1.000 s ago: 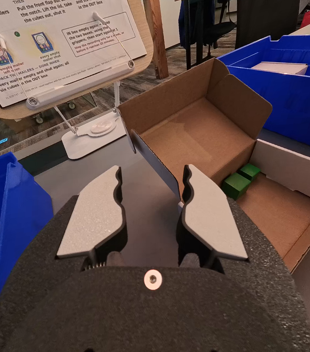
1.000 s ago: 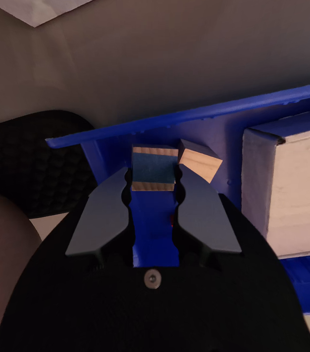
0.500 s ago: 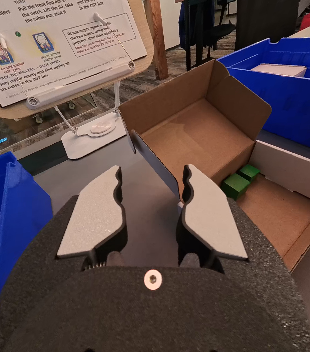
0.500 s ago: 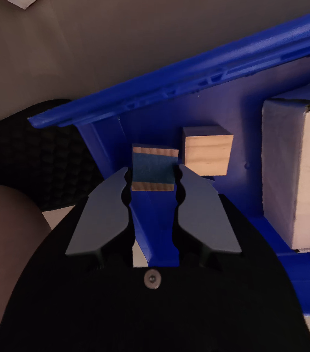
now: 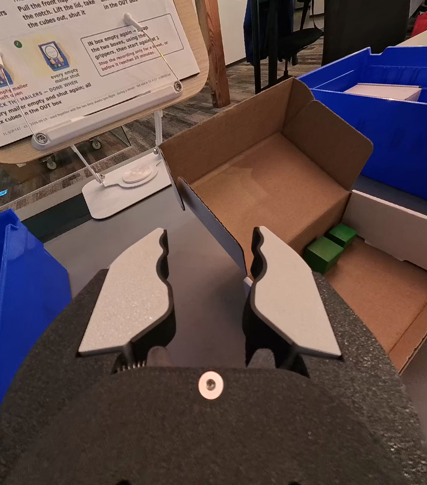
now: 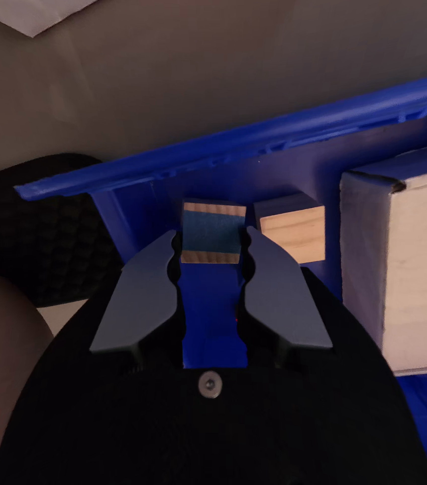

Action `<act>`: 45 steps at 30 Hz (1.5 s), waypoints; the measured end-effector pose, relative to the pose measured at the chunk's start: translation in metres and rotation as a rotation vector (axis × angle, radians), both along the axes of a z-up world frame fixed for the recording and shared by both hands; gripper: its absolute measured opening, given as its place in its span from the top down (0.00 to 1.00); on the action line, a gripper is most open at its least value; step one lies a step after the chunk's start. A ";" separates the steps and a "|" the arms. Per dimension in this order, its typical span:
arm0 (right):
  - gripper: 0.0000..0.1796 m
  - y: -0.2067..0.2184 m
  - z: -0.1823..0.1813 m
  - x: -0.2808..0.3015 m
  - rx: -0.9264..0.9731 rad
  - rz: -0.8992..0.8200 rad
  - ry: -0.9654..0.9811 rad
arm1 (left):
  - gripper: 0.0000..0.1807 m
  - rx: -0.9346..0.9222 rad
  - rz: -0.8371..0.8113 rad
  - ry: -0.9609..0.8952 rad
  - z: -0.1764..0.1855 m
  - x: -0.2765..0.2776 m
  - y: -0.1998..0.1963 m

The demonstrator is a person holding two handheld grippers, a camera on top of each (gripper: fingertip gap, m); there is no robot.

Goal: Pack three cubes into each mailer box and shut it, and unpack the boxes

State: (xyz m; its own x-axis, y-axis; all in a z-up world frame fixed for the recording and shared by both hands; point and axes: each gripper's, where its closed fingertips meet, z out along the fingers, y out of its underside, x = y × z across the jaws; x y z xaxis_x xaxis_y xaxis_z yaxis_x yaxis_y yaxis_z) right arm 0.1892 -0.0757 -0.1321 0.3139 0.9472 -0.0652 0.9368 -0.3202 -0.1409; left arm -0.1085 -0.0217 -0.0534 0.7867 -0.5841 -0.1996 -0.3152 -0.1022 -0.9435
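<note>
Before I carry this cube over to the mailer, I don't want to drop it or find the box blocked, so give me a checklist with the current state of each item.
1. Right tongs shut on the blue-banded wooden cube: ok.
2. Cube lifted clear of the blue bin: cannot tell.
3. Plain wooden cube apart from the held one: ok, a narrow gap shows.
4. Open mailer box with lid up: ok.
5. Room left in it: ok, only two green cubes sit in a corner.
6. Left tongs open and outside the box: ok, though close to its side flap.
</note>
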 end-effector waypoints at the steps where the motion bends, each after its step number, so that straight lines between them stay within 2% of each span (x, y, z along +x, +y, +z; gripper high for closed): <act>1: 0.75 0.001 0.000 0.002 0.002 -0.002 0.001 | 0.66 0.000 0.000 0.000 0.000 0.000 0.000; 8: 0.74 -0.001 0.000 0.003 -0.029 -0.101 0.047 | 0.66 -0.001 0.001 0.000 0.000 0.000 0.000; 14: 0.74 0.001 0.004 0.008 0.007 -0.118 0.058 | 0.66 -0.001 -0.002 0.006 -0.001 0.001 0.000; 18: 0.74 0.003 0.027 0.011 0.100 -0.149 0.160 | 0.66 0.001 -0.001 0.005 0.000 0.000 0.000; 21: 0.76 0.014 0.039 0.031 0.191 -0.250 0.173 | 0.66 -0.001 -0.001 0.003 0.000 0.000 0.000; 24: 0.77 0.018 0.024 0.057 0.180 -0.326 0.079 | 0.66 -0.007 -0.002 0.011 -0.003 0.001 0.000; 30: 0.77 0.024 0.003 0.057 0.140 -0.301 0.054 | 0.66 -0.007 0.001 0.008 -0.003 0.000 0.001; 34: 0.84 0.020 -0.011 0.058 0.084 -0.279 0.017 | 0.66 -0.011 0.000 0.010 -0.004 0.000 0.001; 45: 0.84 0.037 -0.013 0.069 0.139 -0.325 -0.046 | 0.66 -0.008 -0.003 0.011 -0.002 0.001 0.000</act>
